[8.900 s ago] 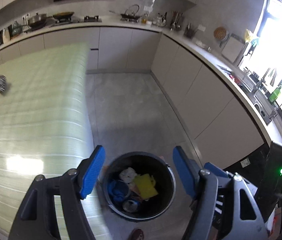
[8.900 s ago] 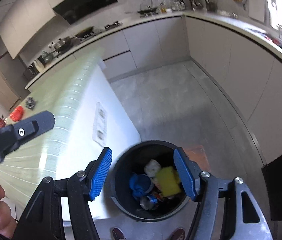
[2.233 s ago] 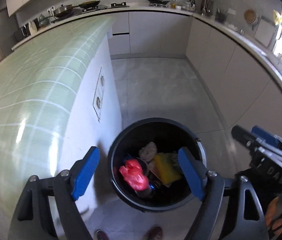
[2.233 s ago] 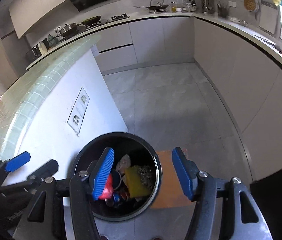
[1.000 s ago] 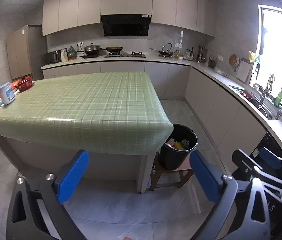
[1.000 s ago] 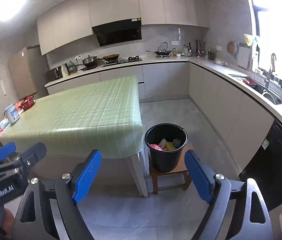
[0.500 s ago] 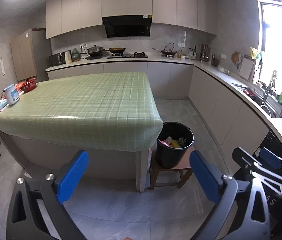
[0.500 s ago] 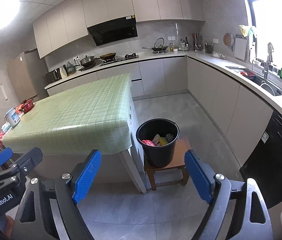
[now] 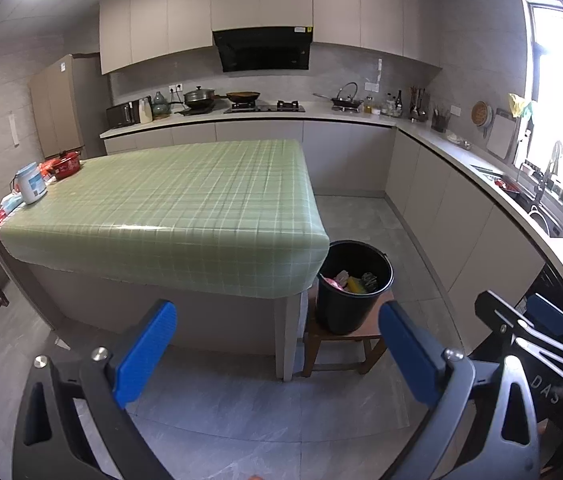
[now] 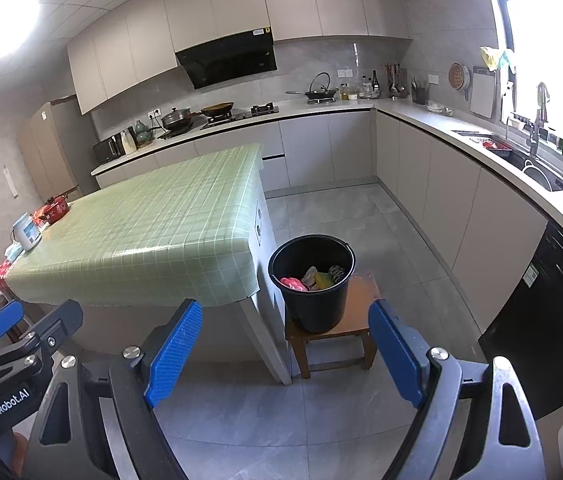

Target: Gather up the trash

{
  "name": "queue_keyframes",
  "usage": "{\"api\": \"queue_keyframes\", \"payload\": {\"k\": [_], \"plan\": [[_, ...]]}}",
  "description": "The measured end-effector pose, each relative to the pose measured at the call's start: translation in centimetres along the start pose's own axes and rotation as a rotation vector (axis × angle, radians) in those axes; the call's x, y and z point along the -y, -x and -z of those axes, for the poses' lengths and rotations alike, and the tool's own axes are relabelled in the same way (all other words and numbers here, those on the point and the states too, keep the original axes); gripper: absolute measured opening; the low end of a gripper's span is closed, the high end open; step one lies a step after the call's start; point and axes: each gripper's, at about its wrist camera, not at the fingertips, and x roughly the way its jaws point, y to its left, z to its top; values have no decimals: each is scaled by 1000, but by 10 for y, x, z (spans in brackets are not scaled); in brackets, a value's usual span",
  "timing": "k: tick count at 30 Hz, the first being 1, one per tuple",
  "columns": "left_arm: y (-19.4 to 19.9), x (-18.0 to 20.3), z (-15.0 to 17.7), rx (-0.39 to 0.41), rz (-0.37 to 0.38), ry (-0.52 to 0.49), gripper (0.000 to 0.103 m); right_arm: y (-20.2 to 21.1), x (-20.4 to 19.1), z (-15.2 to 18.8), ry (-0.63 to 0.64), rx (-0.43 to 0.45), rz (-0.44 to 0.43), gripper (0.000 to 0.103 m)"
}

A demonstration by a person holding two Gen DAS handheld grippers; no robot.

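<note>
A black trash bucket [image 9: 351,312] stands on a low wooden stool [image 9: 365,336] beside the corner of the green checked table [image 9: 185,200]. It holds red, yellow and dark scraps [image 10: 313,278]. The bucket [image 10: 315,304] also shows in the right wrist view. My left gripper [image 9: 277,352] is open and empty, well back from the table. My right gripper [image 10: 285,354] is open and empty too, and it shows at the right edge of the left wrist view [image 9: 529,336].
A white jar [image 9: 31,184], a red pot [image 9: 65,164] and small packets sit at the table's far left end. Counters with cabinets [image 10: 441,184] run along the back and right walls. A black appliance [image 10: 553,320] stands at the right. Grey tiled floor [image 10: 345,400] lies in front.
Both grippers have drawn back and up from over the bucket to a distant view of the whole kitchen. A red scrap now lies in the bucket. In the last half second little has moved.
</note>
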Motion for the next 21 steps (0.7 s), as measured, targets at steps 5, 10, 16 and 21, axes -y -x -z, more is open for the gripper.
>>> {"api": "queue_keyframes", "payload": {"k": [5, 10, 16, 21], "plan": [[1, -5, 0, 1, -9, 4, 102, -2, -3, 0, 8, -5, -3, 87], [1, -10, -1, 0, -15, 6, 102, -4, -7, 0, 9, -13, -6, 87], [0, -16, -1, 0, -34, 1, 102, -4, -14, -1, 25, -10, -8, 87], [-1, -18, -1, -1, -36, -1, 102, -6, -19, -2, 32, -15, -10, 87]]}}
